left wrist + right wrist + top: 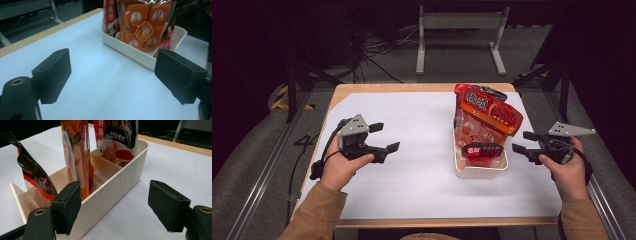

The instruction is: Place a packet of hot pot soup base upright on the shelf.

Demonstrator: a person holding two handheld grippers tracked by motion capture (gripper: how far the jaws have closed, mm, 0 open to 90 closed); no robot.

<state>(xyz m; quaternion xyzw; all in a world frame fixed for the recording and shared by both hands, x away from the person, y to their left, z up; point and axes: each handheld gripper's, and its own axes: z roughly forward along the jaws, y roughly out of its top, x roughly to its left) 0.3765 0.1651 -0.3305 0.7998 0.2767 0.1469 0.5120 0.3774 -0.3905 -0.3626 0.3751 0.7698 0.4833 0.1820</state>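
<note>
A: Bin [479, 170] sits right of centre on the white sheet [412, 165], three snack packets standing in it: big orange pouch [486, 112], small dark one [482, 150] at the near end, red one [115, 137] at the far end.

B: Grippers?

A: Left gripper [382, 137] jaws apart, empty, well left of the bin. Right gripper [524, 141] jaws apart, empty, just beside the bin's right wall (not touching, I think; angle is poor).

B: Handling?

A: Packets look light, crinkly, slippery film; pinch a top seam. Bin is stiff plastic; take the rim.

B: Surroundings?

A: Wood-edged table [422, 87], grey carpet, cables, dark room.
</note>
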